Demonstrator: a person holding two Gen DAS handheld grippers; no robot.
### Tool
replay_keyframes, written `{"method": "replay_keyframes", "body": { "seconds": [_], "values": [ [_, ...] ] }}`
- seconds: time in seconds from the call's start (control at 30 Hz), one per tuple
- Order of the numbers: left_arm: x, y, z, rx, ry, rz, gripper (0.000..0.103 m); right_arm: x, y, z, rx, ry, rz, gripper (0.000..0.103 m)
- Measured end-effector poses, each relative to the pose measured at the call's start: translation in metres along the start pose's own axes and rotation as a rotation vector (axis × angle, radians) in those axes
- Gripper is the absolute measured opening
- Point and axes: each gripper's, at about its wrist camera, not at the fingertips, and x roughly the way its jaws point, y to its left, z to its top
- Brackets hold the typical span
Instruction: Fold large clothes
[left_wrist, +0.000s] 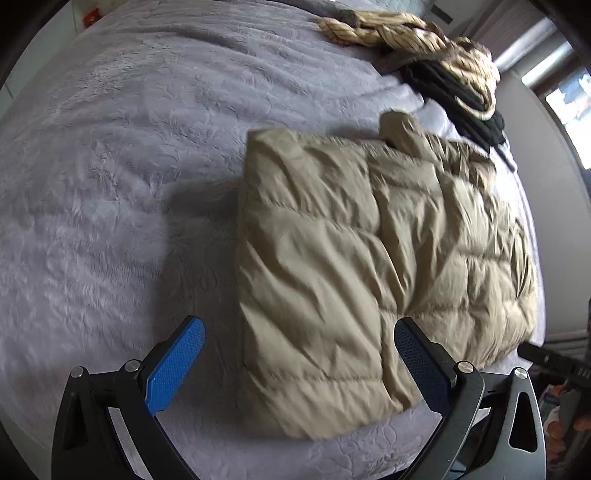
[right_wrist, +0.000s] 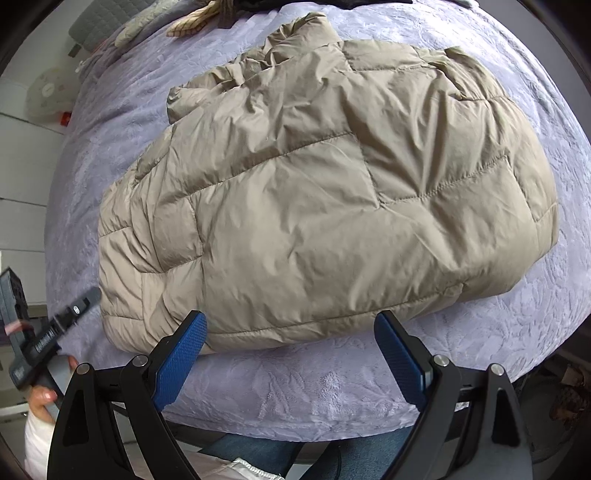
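Observation:
A beige quilted puffer jacket (left_wrist: 369, 258) lies folded on the lilac bedspread (left_wrist: 110, 184). It also fills the middle of the right wrist view (right_wrist: 314, 206). My left gripper (left_wrist: 299, 332) is open and empty, held above the jacket's near left corner, its blue pads either side of that edge. My right gripper (right_wrist: 291, 325) is open and empty, just in front of the jacket's near hem, not touching it. The left gripper's body (right_wrist: 44, 339), held in a hand, shows at the left edge of the right wrist view.
A heap of tan-striped and black clothes (left_wrist: 436, 55) lies at the far side of the bed. The bedspread (right_wrist: 332, 391) ends at the near edge, with the person's jeans (right_wrist: 280, 454) below. A window (left_wrist: 576, 107) is at the right.

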Motion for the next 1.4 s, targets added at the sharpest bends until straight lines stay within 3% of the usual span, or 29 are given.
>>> {"method": "replay_keyframes", "body": {
  "seconds": [0.17, 0.37, 0.47, 0.63, 0.67, 0.73, 0.77, 0.83, 0.87, 0.9, 0.97, 1.13, 1.23, 1.4],
  "values": [
    [0.022, 0.038, 0.017, -0.129, 0.086, -0.218, 0.103, -0.002, -0.005, 0.014, -0.012, 0.010, 0.007, 0.093],
    [0.077, 0.052, 0.027, -0.146, 0.217, -0.429, 0.103, -0.003, -0.006, 0.022, -0.071, 0.026, -0.010, 0.093],
    [0.105, 0.044, 0.031, -0.125, 0.273, -0.468, 0.103, 0.001, -0.010, 0.019, -0.071, 0.044, -0.014, 0.094],
    [0.132, 0.027, 0.037, -0.088, 0.313, -0.467, 0.101, 0.003, -0.014, 0.017, -0.070, 0.057, -0.009, 0.094],
    [0.132, 0.023, 0.038, -0.078, 0.312, -0.467, 0.077, 0.002, -0.013, 0.018, -0.073, 0.052, -0.004, 0.093],
    [0.133, 0.017, 0.038, -0.083, 0.325, -0.523, 0.042, -0.001, -0.010, 0.020, -0.080, 0.030, 0.005, 0.093],
    [0.130, 0.016, 0.037, -0.094, 0.315, -0.546, 0.035, -0.004, -0.008, 0.022, -0.085, 0.008, 0.009, 0.093],
    [0.123, 0.015, 0.036, -0.089, 0.296, -0.546, 0.030, -0.010, -0.006, 0.028, -0.093, -0.040, 0.015, 0.092],
    [0.118, 0.014, 0.036, -0.094, 0.288, -0.545, 0.029, -0.013, -0.004, 0.032, -0.097, -0.074, 0.026, 0.081],
    [0.114, 0.012, 0.035, -0.098, 0.280, -0.545, 0.028, -0.015, -0.003, 0.036, -0.102, -0.099, 0.038, 0.051],
    [0.105, 0.009, 0.035, -0.103, 0.268, -0.543, 0.027, -0.012, 0.003, 0.047, -0.127, -0.134, 0.047, 0.011],
    [0.077, -0.011, 0.034, -0.103, 0.243, -0.507, 0.027, 0.022, 0.017, 0.082, -0.203, -0.204, 0.047, 0.011],
    [0.049, -0.031, 0.031, -0.083, 0.210, -0.489, 0.027, 0.049, 0.017, 0.101, -0.189, -0.192, 0.063, 0.011],
    [0.002, -0.098, 0.033, 0.011, 0.168, -0.503, 0.027, 0.080, 0.000, 0.120, -0.105, -0.135, 0.138, 0.008]
  ]
}}
